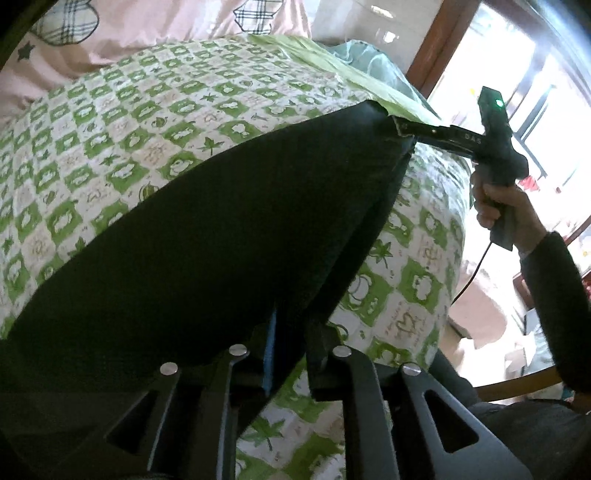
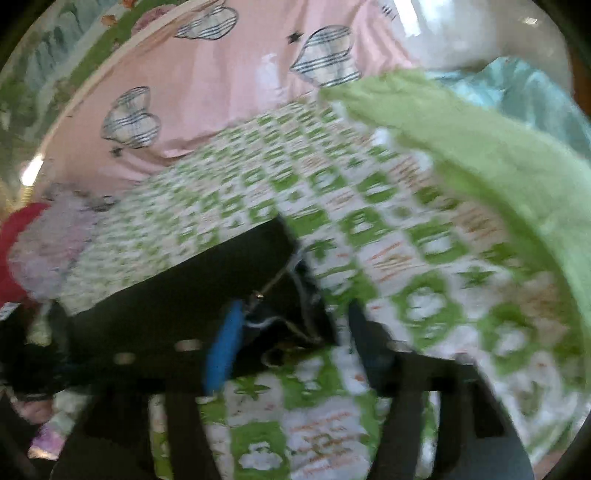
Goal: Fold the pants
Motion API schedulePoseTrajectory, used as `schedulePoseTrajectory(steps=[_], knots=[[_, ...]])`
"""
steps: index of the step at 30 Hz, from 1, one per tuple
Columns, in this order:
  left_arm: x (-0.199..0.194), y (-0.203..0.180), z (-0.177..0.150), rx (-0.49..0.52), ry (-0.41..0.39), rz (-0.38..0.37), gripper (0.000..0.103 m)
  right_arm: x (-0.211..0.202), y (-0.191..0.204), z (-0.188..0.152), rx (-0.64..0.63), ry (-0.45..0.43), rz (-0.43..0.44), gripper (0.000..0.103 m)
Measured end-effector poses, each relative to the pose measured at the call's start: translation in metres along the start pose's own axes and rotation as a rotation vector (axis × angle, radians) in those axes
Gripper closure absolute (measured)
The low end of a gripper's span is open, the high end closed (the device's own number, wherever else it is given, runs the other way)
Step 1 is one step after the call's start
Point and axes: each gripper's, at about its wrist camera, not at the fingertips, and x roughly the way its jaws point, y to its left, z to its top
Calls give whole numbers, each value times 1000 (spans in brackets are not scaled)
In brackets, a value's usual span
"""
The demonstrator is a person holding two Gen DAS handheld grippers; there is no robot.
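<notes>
Black pants [image 1: 207,229] lie stretched over a green-and-white checked bedcover [image 1: 129,122]. My left gripper [image 1: 291,354] is shut on the near edge of the pants. In the left wrist view my right gripper [image 1: 400,129] is shut on the far corner of the pants and holds it lifted. The right wrist view is blurred: the pants [image 2: 177,295] hang dark at the left, and my right gripper [image 2: 291,332] pinches their corner, where a seam and a small metal part show.
A pink quilt with plaid hearts [image 1: 155,26] lies at the bed's far side. A plain green cloth [image 2: 480,147] and a teal cloth [image 2: 524,92] lie at the right. A window [image 1: 517,92] is beyond the bed. Red and pale clothes [image 2: 37,251] sit at the left.
</notes>
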Motion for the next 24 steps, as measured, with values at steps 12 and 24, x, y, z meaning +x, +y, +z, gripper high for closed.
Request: schedulePoseTrajectory(steps=[12,24], knots=[[-52,24,-28,-200,-93,59,51,-32,78,-5,-57,-90,166,37],[-132,106,-67,-451,-227,204,39,9,183,-32,-202,41,373,37]])
